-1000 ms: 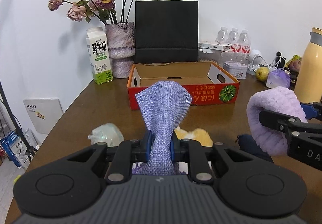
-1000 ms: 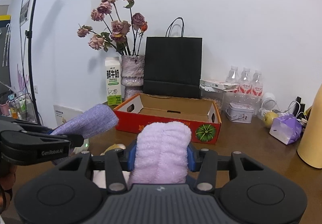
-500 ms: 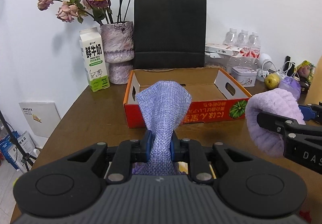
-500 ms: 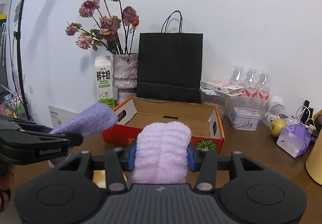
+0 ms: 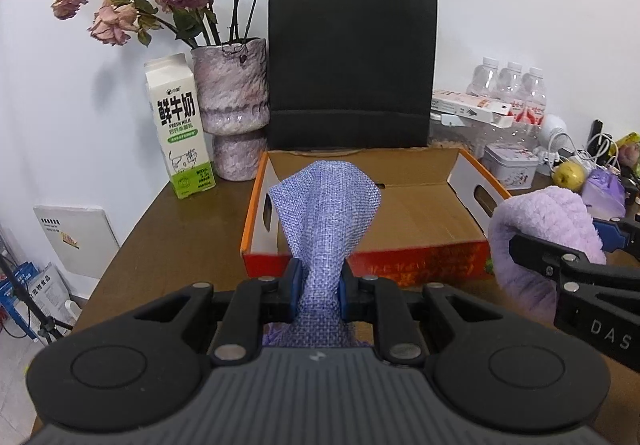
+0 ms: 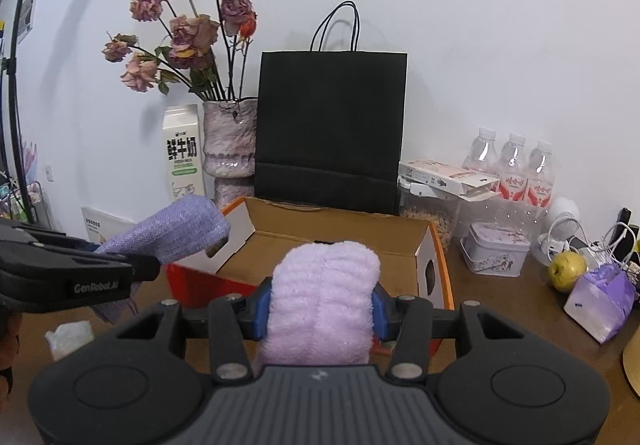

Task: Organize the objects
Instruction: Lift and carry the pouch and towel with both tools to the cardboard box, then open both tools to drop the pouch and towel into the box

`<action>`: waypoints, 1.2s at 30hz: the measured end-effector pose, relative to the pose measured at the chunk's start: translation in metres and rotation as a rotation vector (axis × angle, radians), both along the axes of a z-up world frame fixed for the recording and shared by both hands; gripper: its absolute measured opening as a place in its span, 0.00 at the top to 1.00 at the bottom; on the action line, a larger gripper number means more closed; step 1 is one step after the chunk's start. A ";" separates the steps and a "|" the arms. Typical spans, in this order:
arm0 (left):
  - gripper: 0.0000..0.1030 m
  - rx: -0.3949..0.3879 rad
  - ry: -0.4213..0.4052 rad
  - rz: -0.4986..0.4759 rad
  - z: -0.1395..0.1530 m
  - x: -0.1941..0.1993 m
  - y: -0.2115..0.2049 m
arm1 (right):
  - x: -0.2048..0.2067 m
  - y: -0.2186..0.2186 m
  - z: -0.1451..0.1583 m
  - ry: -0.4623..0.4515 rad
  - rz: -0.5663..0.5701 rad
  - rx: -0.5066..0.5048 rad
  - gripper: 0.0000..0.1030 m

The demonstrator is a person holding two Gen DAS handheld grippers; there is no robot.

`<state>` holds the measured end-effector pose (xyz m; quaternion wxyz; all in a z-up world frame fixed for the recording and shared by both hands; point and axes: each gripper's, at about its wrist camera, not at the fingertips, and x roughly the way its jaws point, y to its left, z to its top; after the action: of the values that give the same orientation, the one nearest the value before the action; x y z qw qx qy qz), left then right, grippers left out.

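**Two cloths held above the table, the box not yet filled**

The left gripper [image 5: 319,281] is clamped on a blue woven cloth [image 5: 326,213], which stands up between its fingers like a cone. The right gripper [image 6: 318,305] is clamped on a fluffy lilac towel [image 6: 324,293], and its jaws stand wider because the towel is thick. Both pieces are in the air, near the front edge of the cardboard box [image 5: 424,205], which is orange and red outside and open at the top. In the right wrist view the blue cloth reaches over the left corner of the box, while the lilac towel is before the front wall.

The inside of the box, as far as it shows, holds nothing (part of the floor is hidden behind the cloths). So I judge the task to be at an early stage: two things are picked up, but none is put away yet. What is left is to bring both over the box and release them. On the table [image 6: 500,305] by the left gripper lies a small crumpled white thing [image 6: 68,337], perhaps also waiting to be sorted; I cannot tell what it is.
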<state>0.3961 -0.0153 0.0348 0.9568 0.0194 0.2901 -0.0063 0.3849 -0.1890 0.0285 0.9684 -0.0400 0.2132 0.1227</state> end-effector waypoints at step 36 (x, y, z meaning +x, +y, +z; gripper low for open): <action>0.07 0.024 0.017 0.125 -0.020 0.164 -0.008 | 0.180 0.006 -0.036 0.098 -0.051 0.001 0.15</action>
<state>0.5605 -0.0229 0.0144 0.9525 0.0125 0.2990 0.0566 0.5650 -0.1829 -0.0078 0.9597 -0.0278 0.2613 0.1000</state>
